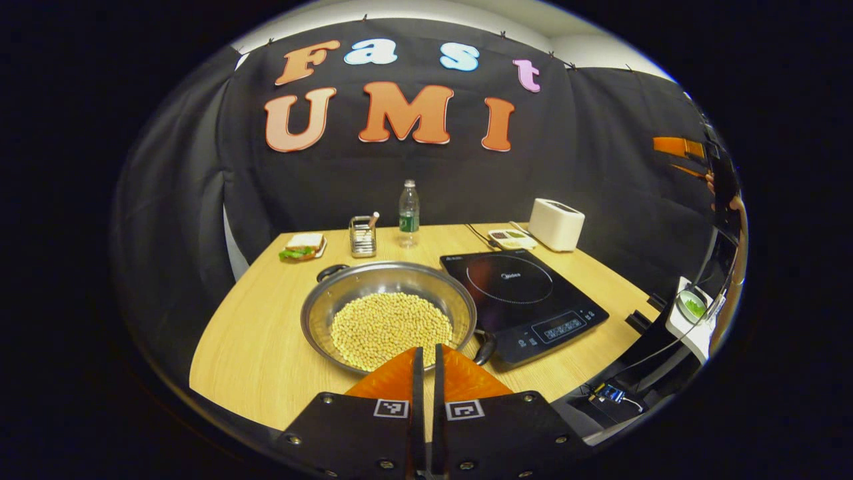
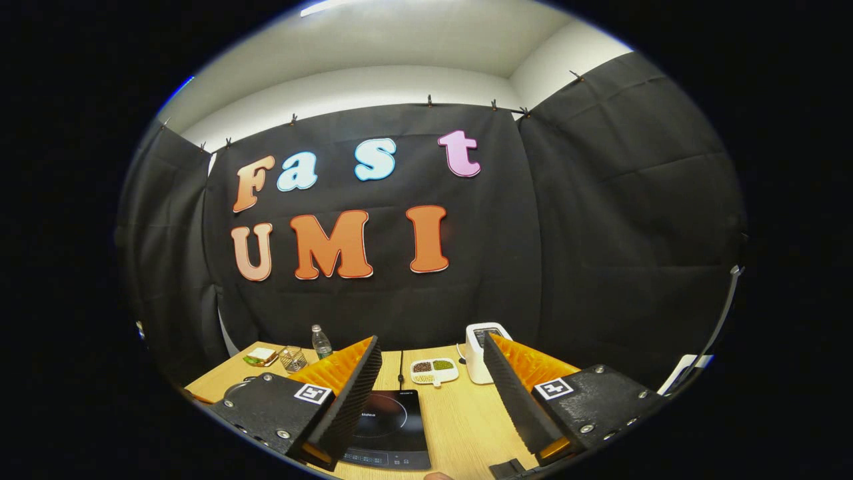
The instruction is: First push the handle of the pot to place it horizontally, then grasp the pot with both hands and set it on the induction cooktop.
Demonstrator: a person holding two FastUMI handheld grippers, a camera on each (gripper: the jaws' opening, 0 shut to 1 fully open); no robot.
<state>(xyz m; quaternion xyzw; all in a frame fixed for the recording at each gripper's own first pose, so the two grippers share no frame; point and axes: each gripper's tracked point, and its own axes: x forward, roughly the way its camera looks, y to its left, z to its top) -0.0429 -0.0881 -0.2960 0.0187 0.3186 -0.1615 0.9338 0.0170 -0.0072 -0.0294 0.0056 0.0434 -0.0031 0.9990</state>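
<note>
Left gripper view: left claw [image 1: 426, 357] nearly closed, empty, over the near rim of the pot [image 1: 388, 315], cooktop [image 1: 523, 305] to its right on the desk [image 1: 253, 347]. Right claw [image 2: 432, 363] gapes above the cooktop.

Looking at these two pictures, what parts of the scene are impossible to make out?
- Left gripper view: the pot's near rim sits behind the left claw.
- Left gripper view: the near pot handle is partly hidden by that claw.
- Right gripper view: the induction cooktop is partly covered by the right claw.
</note>
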